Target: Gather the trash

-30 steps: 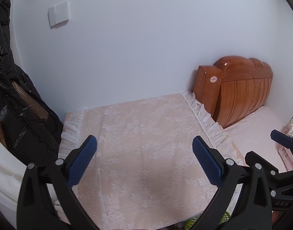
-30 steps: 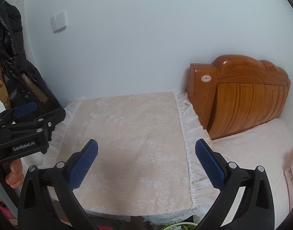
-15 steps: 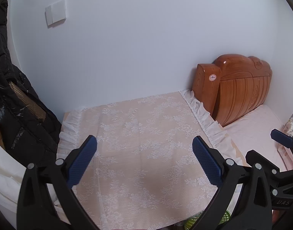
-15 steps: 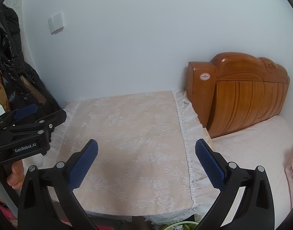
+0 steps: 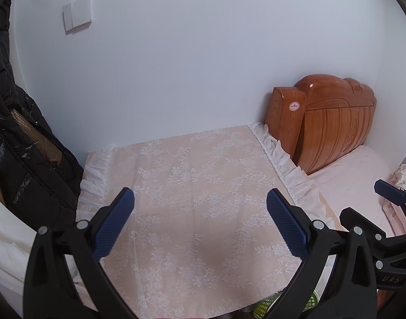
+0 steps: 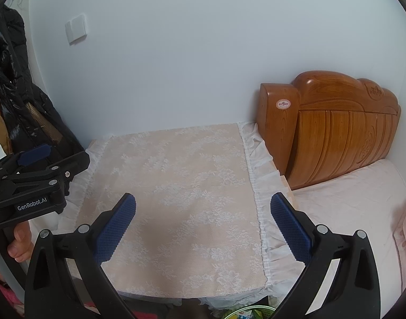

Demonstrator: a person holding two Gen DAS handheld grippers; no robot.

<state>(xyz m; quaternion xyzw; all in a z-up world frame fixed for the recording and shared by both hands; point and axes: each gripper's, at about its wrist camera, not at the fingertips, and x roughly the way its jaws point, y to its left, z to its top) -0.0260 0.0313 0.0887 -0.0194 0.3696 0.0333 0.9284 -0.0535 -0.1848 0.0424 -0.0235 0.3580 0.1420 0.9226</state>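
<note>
Your left hand-held gripper point(image 5: 200, 223) hovers over the lace-covered worktop point(image 5: 192, 186), its jaws spread wide and holding nothing. Your right hand-held gripper point(image 6: 203, 226) is released the same way, just beside it on the right. The trash lies in a green bin point(image 6: 249, 313) at the near edge, below the worktop. A wooden headboard point(image 6: 335, 130) stands at the far right, a black jacket point(image 5: 22, 143) hangs left.

a home bedroom: a bed point(image 6: 357, 204) with carved wooden headboard point(image 6: 335, 130), a lace-covered table point(image 6: 181, 191), a coat point(image 5: 19, 143) hanging alongside.
</note>
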